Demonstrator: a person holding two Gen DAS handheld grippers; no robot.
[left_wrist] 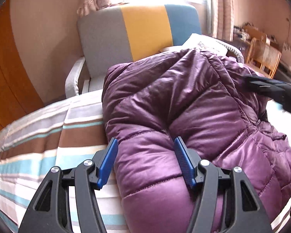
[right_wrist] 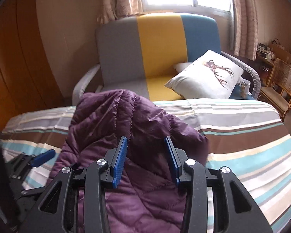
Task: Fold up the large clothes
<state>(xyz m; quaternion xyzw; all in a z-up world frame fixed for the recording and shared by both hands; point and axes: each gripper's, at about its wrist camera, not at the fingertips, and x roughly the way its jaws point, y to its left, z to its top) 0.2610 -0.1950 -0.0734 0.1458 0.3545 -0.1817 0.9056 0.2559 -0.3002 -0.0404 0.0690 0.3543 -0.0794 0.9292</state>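
Note:
A purple quilted puffer jacket (left_wrist: 184,106) lies bunched on the striped bed sheet (left_wrist: 48,145). My left gripper (left_wrist: 145,141) has a thick puffy fold of it between its blue pads, which press into the fold on both sides. In the right wrist view the jacket (right_wrist: 106,128) rises in a hump ahead of my right gripper (right_wrist: 145,139). Its jaws stand apart over the fabric and the pads do not press on it. The right gripper's dark body (left_wrist: 271,91) shows blurred at the jacket's far right. A blue finger of the left gripper (right_wrist: 42,157) shows at the lower left.
A grey, yellow and blue armchair (right_wrist: 159,44) stands beyond the bed with a white deer-print pillow (right_wrist: 205,75) on its seat. A wooden cane chair (right_wrist: 281,85) and a cluttered desk are at the right. Orange wardrobe doors (left_wrist: 5,68) line the left wall.

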